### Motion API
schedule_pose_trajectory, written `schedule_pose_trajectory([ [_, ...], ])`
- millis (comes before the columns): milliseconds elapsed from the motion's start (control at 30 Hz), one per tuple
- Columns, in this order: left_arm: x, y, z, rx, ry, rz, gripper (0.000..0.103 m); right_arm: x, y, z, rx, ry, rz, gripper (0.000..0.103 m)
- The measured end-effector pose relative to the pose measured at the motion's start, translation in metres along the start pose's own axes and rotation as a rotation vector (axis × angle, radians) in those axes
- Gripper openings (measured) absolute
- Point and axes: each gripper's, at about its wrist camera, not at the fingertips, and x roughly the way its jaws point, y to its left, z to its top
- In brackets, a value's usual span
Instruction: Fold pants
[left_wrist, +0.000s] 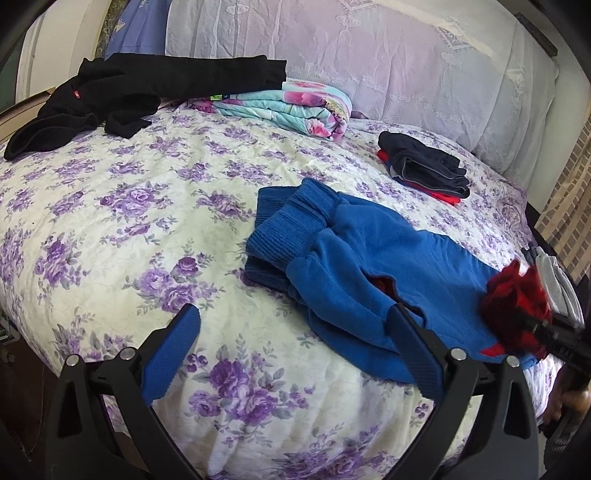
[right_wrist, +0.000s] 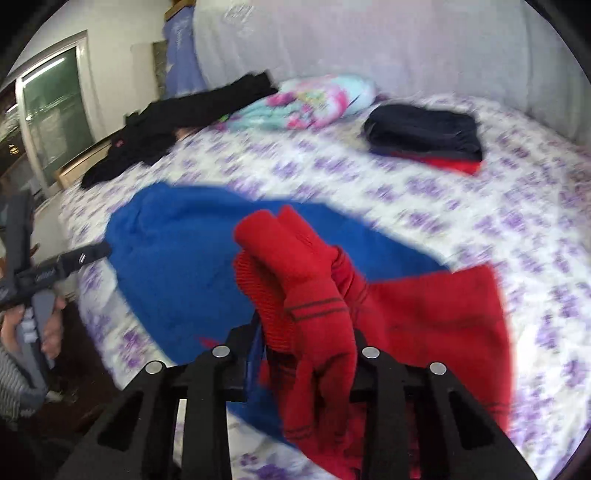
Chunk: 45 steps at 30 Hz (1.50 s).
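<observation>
Red pants (right_wrist: 314, 295) hang bunched between the fingers of my right gripper (right_wrist: 306, 332), which is shut on them; the cuffs stick up and the rest trails onto the bed at the right. In the left wrist view the same red bundle (left_wrist: 517, 306) sits at the right edge with the right gripper (left_wrist: 554, 332) behind it. Folded blue pants (left_wrist: 369, 258) lie on the bedspread just left of the red ones and partly under them. My left gripper (left_wrist: 295, 328) hovers open above the bed's near edge, its right pad (left_wrist: 413, 347) over the blue pants' lower edge and nothing between its fingers.
The bed has a purple-flowered cover (left_wrist: 129, 221). A black garment (left_wrist: 129, 92) sprawls at the far left, beside a folded floral blanket (left_wrist: 295, 107). A stack of folded dark and red clothes (left_wrist: 424, 166) sits at the far right. A lace-covered headboard (left_wrist: 369, 55) stands behind.
</observation>
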Motion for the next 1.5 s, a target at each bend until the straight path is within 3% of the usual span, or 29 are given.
schedule_pose_trajectory([
  [100,-0.001,-0.001,0.002,0.001,-0.005,0.001,0.099,-0.020,0.010,0.012,-0.053,-0.100,-0.174,0.032],
  [200,-0.001,-0.001,0.003,-0.009,-0.009,-0.006,0.099,0.002,0.030,0.008,-0.155,-0.051,-0.283,0.034],
  [300,-0.001,-0.002,0.001,-0.013,0.001,-0.013,0.099,0.048,0.042,-0.015,-0.196,0.109,-0.241,0.044],
  [333,-0.002,-0.002,0.001,-0.005,0.002,-0.009,0.099,0.050,0.046,-0.020,-0.208,0.102,-0.250,0.047],
  [367,-0.003,-0.003,0.002,0.003,-0.001,-0.005,0.099,0.045,0.048,-0.021,-0.213,0.087,-0.244,0.056],
  [433,-0.004,-0.002,0.003,0.009,-0.006,0.002,0.099,0.017,0.043,-0.014,-0.160,0.044,-0.112,0.066],
  [533,-0.007,-0.001,0.006,-0.009,-0.018,-0.005,0.099,-0.026,0.021,0.003,-0.029,-0.049,0.052,0.069],
  [567,-0.007,-0.002,0.006,-0.016,-0.023,-0.011,0.099,-0.037,0.009,0.011,0.031,-0.091,0.045,0.070],
  [633,-0.007,-0.006,0.007,-0.015,-0.021,-0.018,0.099,-0.041,-0.008,0.026,0.075,-0.150,-0.110,0.070],
  [700,-0.006,-0.013,0.006,0.007,-0.015,-0.021,0.099,-0.020,-0.014,0.030,0.060,-0.124,-0.234,0.070],
  [833,-0.006,-0.022,0.005,0.055,-0.013,-0.008,0.099,0.046,0.001,0.003,-0.003,0.090,-0.215,0.072],
  [933,-0.002,-0.020,0.006,0.041,0.006,0.000,0.099,0.042,-0.006,0.001,0.034,0.059,-0.204,0.076],
  [1033,0.002,-0.013,0.005,0.005,0.026,-0.023,0.099,0.011,-0.009,0.010,0.053,-0.066,-0.206,0.077],
  [1067,0.004,-0.011,0.005,-0.012,0.033,-0.041,0.099,0.007,-0.006,0.007,0.028,-0.075,-0.215,0.083],
  [1133,0.009,-0.010,0.005,-0.042,0.051,-0.070,0.099,0.023,0.001,0.000,-0.029,0.016,-0.204,0.099],
  [1167,0.015,-0.009,0.006,-0.059,0.062,-0.088,0.099,0.041,0.000,-0.007,-0.049,0.088,-0.188,0.099],
  [1200,0.019,-0.008,0.006,-0.069,0.068,-0.101,0.099,0.047,0.001,-0.013,-0.047,0.096,-0.174,0.099],
  [1300,0.034,0.001,0.013,-0.116,0.093,-0.123,0.099,0.020,0.004,-0.010,-0.018,-0.030,-0.174,0.099],
  [1367,0.042,0.015,0.021,-0.207,0.103,-0.182,0.099,-0.003,0.009,-0.007,-0.043,-0.116,-0.181,0.099],
  [1500,0.053,0.032,0.032,-0.342,0.084,-0.252,0.098,-0.034,0.006,-0.009,-0.068,-0.204,-0.248,0.099],
])
